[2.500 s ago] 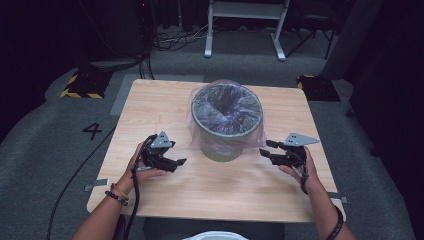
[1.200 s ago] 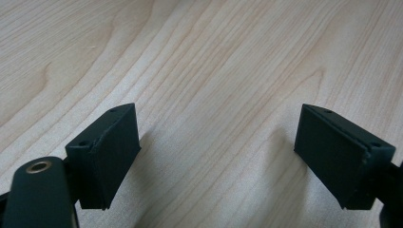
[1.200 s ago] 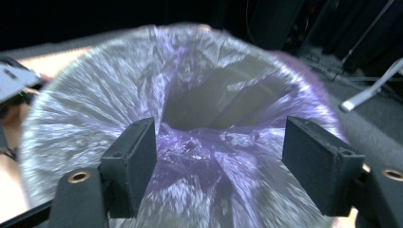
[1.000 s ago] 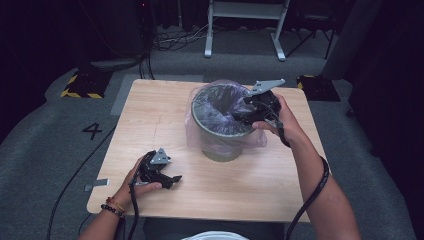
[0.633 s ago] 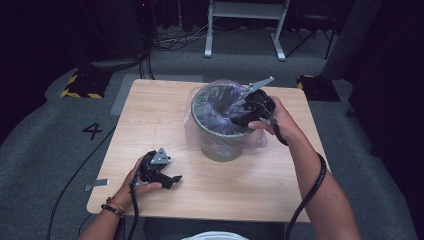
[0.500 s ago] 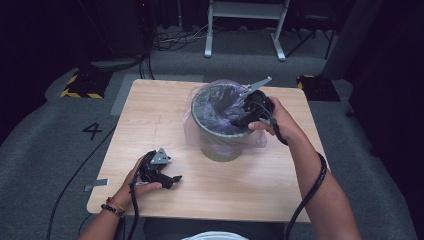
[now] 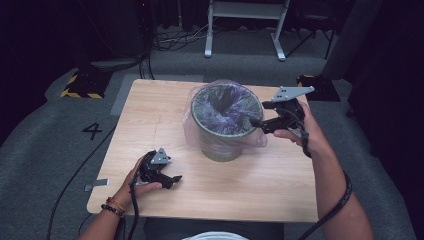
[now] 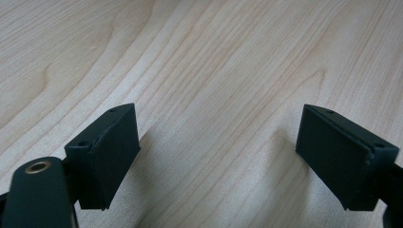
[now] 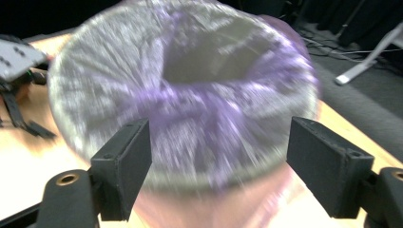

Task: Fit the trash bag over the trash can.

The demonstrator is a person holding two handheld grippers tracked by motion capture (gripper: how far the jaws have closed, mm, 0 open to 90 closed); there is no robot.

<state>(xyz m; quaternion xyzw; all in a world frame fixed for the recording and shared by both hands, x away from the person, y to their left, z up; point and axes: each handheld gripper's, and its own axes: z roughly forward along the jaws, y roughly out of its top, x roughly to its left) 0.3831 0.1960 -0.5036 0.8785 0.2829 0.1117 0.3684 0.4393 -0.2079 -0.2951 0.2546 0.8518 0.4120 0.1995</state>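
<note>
High view: bin with purple liner on table; right gripper held wide at rim; left gripper rested wide on tabletop.

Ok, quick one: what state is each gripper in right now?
Left gripper: open, holding nothing, low over the table.
Right gripper: open, holding nothing, beside the rim of the lined bin.

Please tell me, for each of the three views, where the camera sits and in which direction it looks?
High view: above the person's side, looking forward and down at the table; forearms, hands, both grippers.
Left gripper view: on the left gripper, facing bare tabletop; open jaws.
Right gripper view: on the right gripper, facing the bin; open jaws.
Shared: bin, left gripper.
</note>
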